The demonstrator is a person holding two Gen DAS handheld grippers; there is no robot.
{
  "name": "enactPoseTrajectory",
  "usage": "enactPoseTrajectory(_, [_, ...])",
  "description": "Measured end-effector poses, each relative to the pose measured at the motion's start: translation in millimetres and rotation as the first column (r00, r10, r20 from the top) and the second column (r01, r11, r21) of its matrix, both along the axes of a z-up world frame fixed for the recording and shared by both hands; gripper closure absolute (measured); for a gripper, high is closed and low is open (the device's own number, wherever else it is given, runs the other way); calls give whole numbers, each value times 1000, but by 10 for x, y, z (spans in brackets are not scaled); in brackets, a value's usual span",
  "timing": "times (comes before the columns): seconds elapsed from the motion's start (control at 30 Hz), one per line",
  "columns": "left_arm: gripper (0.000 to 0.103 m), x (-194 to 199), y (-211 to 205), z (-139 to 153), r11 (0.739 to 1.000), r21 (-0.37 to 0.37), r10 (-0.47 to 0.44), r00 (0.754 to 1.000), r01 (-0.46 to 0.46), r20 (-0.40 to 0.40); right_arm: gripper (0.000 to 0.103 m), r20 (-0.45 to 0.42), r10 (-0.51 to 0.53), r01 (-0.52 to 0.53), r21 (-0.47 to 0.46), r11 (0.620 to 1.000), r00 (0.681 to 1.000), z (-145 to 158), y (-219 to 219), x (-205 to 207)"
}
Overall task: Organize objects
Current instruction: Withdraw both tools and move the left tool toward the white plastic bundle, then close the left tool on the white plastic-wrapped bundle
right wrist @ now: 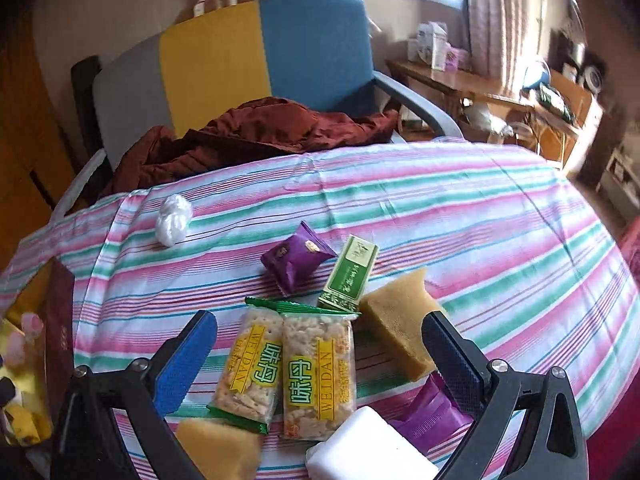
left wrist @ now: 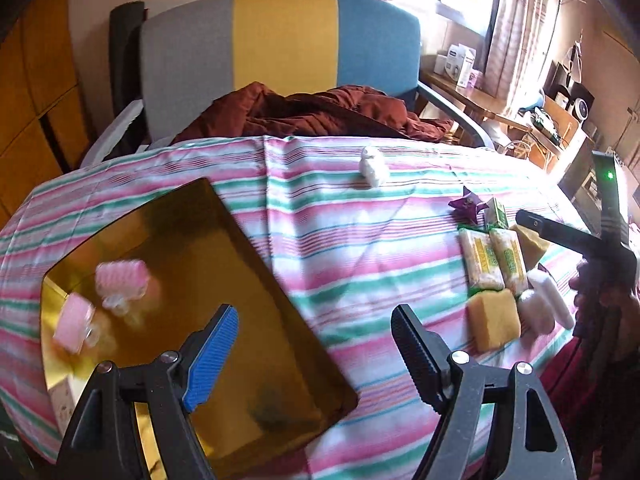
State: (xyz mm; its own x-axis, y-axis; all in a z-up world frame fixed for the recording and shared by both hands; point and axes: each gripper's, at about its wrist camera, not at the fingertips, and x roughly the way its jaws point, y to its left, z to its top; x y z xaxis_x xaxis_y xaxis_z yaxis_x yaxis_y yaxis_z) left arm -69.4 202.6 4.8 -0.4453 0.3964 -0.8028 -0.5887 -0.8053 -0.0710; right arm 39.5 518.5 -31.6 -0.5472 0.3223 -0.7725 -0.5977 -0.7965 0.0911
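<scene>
Left tool (left wrist: 314, 334), jaws spread and empty, hangs over the right edge of a gold box lid (left wrist: 240, 288) on the striped surface (left wrist: 340, 240); two pink items (left wrist: 120, 280) lie blurred in the lid. Right tool (right wrist: 320, 354), likewise spread and empty, hangs above two WEIDAN rice-cracker packets (right wrist: 316, 372) lying side by side. Near them: two yellow sponges (right wrist: 396, 328), a purple snack pouch (right wrist: 296, 260), a green carton (right wrist: 350, 274), a white block (right wrist: 368, 448). A crumpled white wad (right wrist: 174, 220) lies apart.

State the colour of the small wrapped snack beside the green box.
Purple snack packet, clearest in the right wrist view.
</scene>
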Motion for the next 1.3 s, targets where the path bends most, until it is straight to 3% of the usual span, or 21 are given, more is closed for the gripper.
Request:
enactPoseTrajectory(0.13, [23, -141, 307, 14, 1000, 3, -28, 1000, 28, 1, 0, -39, -124, 122, -47, 991, 992, 33, 229, 169])
enactPoseTrajectory(0.27, [23, -330, 651, -16, 999, -8, -48, 999, 49, 12, 0, -61, -182, 174, -115, 978, 981, 34, 356, 274])
enactPoseTrajectory(0.73, [24, -1313, 1597, -430, 1000, -10, -25, 993, 26, 118, 0, -34, -46, 42, -125, 991, 998, 3, 150, 116])
enactPoseTrajectory(1.07, [24, -1760, 2185, -861, 998, -63, -9, 987, 20, 160, 0, -38, -37, 31, -143, 989, 999, 2, 140, 113])
enactPoseTrajectory(1.17, [39, -1859, 2242, -963, 997, -76, 6, 985, 7, 172, 0, -34, -30, 25, -142, 989, 999, -1, 139, 101])
enactPoseTrajectory(1.23, [67, -1831, 2231, -948, 995, -96, -8, 991, 21, 131, 0, -33, -22, 17, -142, 990, 999, -1, 131, 92])
enactPoseTrajectory(1.3, [68, -1770, 2166, -939, 995, -94, -31, 990, 45, 139, 0, -34, -8, 3, -140, 990, 999, 3, 106, 75])
